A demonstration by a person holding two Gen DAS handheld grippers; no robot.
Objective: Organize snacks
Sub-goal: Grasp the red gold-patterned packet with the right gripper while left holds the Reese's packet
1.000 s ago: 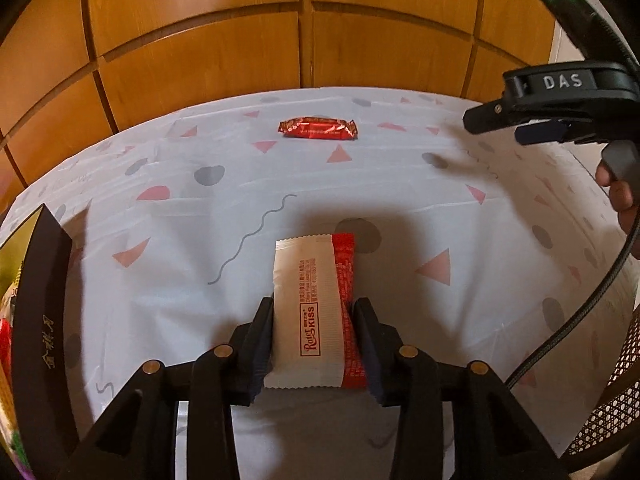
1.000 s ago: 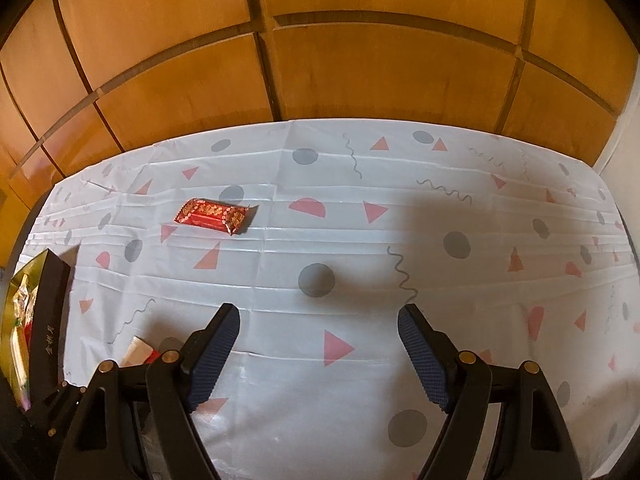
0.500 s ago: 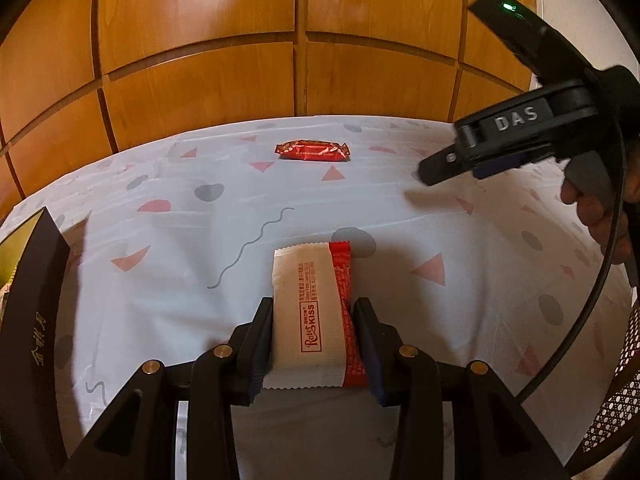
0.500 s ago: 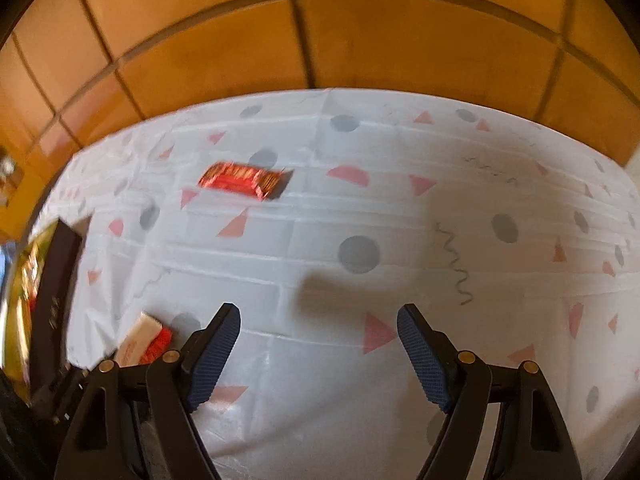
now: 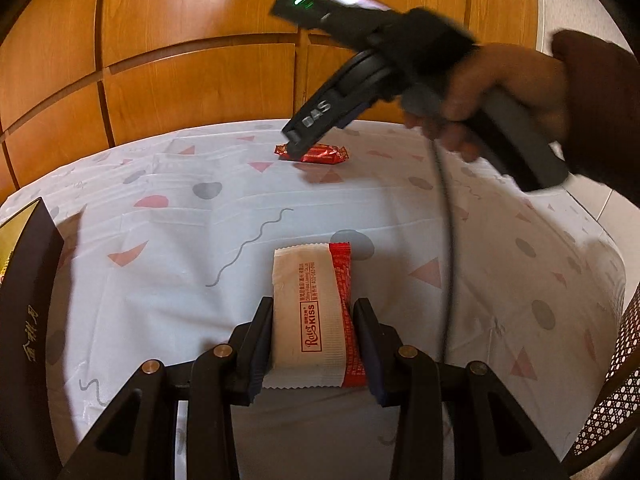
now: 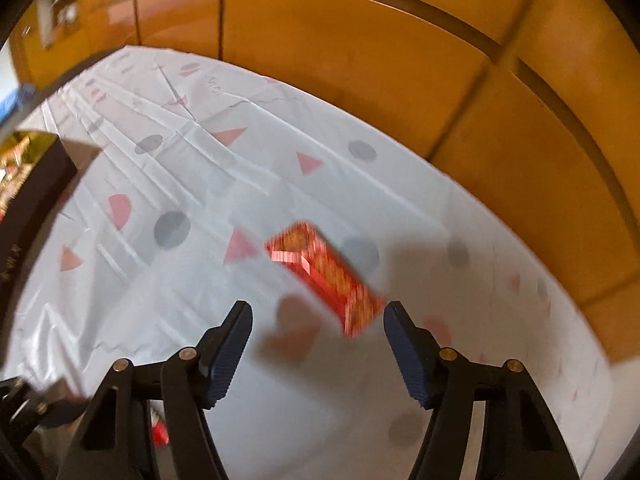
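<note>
At table's left edge, dark box (image 5: 24, 308), snacks inside (image 6: 14, 160)

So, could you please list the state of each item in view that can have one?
Left gripper: shut on the white-and-red snack packet.
Right gripper: jaws closing, not yet touching the red snack bar.
Red snack bar: lying flat on the tablecloth, sealed.
Dark box: open on top.

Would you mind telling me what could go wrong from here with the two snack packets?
The right tongs are closing, but the red bar lies skewed, partly beyond the tips, so they may pinch only its end. The view is blurred, so aim could be off. The left tongs grip the white packet low; it could slip.
</note>
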